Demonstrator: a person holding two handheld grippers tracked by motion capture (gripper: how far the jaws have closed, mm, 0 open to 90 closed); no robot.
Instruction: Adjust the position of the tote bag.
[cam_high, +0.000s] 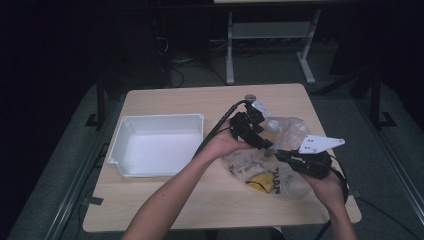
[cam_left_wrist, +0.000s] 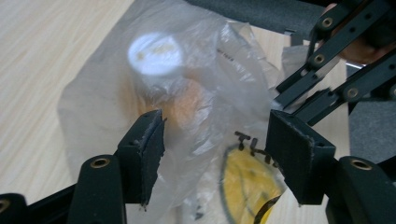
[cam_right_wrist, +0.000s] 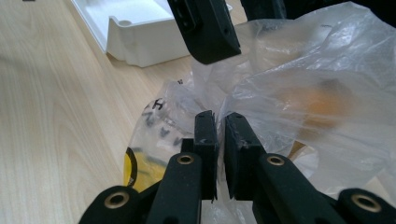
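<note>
A clear plastic bag (cam_high: 285, 172) with a yellow and black print lies on the right half of the table. Inside it stands a bottle with a white cap (cam_left_wrist: 154, 53) and orange contents (cam_right_wrist: 317, 100). My left gripper (cam_left_wrist: 217, 126) hovers over the bag (cam_left_wrist: 205, 79) with its jaws wide open, the film below and between them untouched. One of its fingers (cam_right_wrist: 208, 28) hangs at the top of the right gripper view. My right gripper (cam_right_wrist: 219, 119) is shut on a fold of the bag's film (cam_right_wrist: 299, 70), and in the high view it (cam_high: 281, 155) sits at the bag's near right side.
A white plastic bin (cam_high: 162, 118) stands on the left half of the wooden table (cam_high: 200, 200), a short way from the bag; its corner (cam_right_wrist: 140, 37) shows behind the bag. Table legs and cables lie on the dark floor beyond.
</note>
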